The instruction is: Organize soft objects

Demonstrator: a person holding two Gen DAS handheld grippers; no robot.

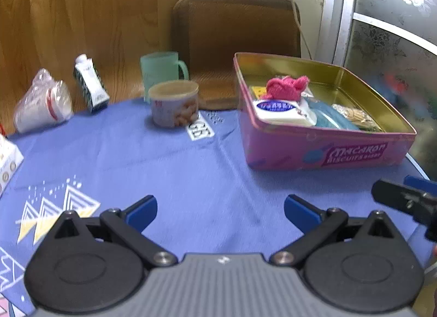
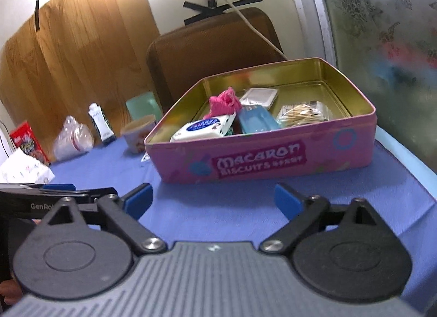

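Here, in the left wrist view, the left claw (image 1: 220,211) hangs spread and empty above the blue surface (image 1: 169,164); the pink cloth (image 1: 286,87) lies inside the pink tin (image 1: 327,153). In the right wrist view, the right claw (image 2: 213,200) gapes empty before the tin; probably best to reach over its near wall and pinch a soft item centrally.

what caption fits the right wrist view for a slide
Open right gripper above the blue cloth, facing a pink biscuit tin holding a pink knit item and small packs.
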